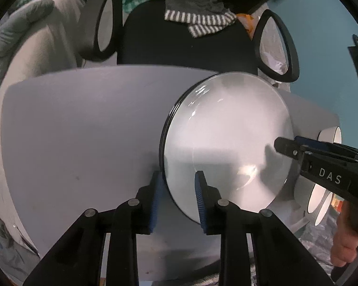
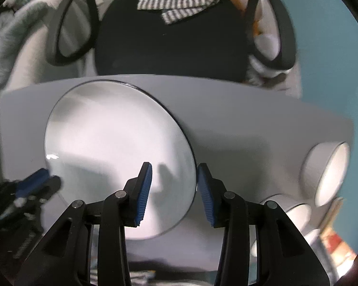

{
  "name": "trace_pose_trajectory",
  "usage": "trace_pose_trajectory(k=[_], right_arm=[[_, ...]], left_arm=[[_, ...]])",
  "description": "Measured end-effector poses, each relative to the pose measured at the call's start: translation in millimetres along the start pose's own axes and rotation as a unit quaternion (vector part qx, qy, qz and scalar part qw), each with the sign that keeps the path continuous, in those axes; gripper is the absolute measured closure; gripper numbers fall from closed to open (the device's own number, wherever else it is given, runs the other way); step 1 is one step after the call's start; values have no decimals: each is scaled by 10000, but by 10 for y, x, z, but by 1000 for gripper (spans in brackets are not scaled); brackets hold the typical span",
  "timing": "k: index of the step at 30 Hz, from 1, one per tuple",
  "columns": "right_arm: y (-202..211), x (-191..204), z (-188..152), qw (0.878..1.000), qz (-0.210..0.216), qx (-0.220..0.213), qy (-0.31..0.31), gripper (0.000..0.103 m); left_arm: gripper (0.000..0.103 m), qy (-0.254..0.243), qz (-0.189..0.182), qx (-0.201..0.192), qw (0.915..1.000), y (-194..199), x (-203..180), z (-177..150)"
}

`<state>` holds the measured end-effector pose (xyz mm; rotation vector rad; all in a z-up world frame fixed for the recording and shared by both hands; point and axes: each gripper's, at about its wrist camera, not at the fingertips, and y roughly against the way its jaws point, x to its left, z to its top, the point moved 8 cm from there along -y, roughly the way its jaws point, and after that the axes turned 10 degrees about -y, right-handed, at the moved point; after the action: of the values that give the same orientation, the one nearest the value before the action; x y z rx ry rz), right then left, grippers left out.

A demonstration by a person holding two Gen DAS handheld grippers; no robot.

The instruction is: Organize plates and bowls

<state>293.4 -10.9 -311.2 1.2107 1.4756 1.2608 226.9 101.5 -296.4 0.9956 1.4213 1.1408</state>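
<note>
At centre frame the plates (image 1: 226, 143) sit stacked, both the left gripper (image 1: 179, 195) and right gripper (image 2: 174, 190) released astride the rim, while bowls (image 2: 329, 174) at lower right seem unsorted.

Pale grey table (image 1: 83, 128), smooth top, far edge against black chair. Stack of white plates (image 1: 226, 143), dark rims, lies flat on table right of centre. White bowls (image 2: 327, 174) sit at table's right end, near corner, well apart from plates. Left half bare.

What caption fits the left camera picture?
Two tongs straddle opposite edges of stacked plates on a white table.
</note>
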Motion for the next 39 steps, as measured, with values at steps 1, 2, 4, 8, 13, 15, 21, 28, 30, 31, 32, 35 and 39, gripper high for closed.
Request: trace_pose_trajectory(k=[1, 2, 4, 8, 13, 15, 21, 28, 30, 31, 32, 35, 39], right_arm=[[4, -2, 1, 10000, 21, 2, -16, 60], [17, 1, 7, 10000, 20, -32, -7, 60], [54, -2, 14, 9999, -11, -125, 14, 60], [112, 23, -8, 9995, -14, -293, 73, 60], [168, 31, -94, 9989, -115, -438, 148, 55], [205, 51, -129, 9984, -173, -502, 216, 55], [355, 74, -229, 9959, -372, -726, 397, 51], [477, -1, -390, 9943, -481, -883, 353, 51], [508, -27, -428, 9940, -495, -921, 334, 50], [536, -52, -459, 9937, -498, -957, 312, 50], [555, -68, -465, 9937, -497, -964, 295, 50], [616, -157, -536, 9943, -422, -969, 154, 49], [706, -263, -632, 9937, -393, -1045, 10, 49]], left_arm=[[76, -19, -25, -7, 10000, 6, -7, 1], [76, -28, -69, -22, 10000, 20, -15, -2], [76, -42, -45, -65, 10000, 63, -19, -12], [75, -198, 99, -233, 9995, 184, -50, -8], [64, -365, 152, -399, 9984, 337, -111, -20], [58, -459, 133, -442, 9979, 380, -133, -40], [51, -693, 127, -432, 9966, 477, -162, -125], [48, -853, 332, -416, 9949, 578, -141, -259], [48, -954, 398, -458, 9936, 621, -145, -282], [48, -973, 395, -467, 9934, 636, -148, -294], [48, -993, 381, -466, 9932, 654, -157, -308], [48, -1061, 364, -475, 9926, 695, -193, -339], [48, -1195, 357, -517, 9908, 758, -253, -360]])
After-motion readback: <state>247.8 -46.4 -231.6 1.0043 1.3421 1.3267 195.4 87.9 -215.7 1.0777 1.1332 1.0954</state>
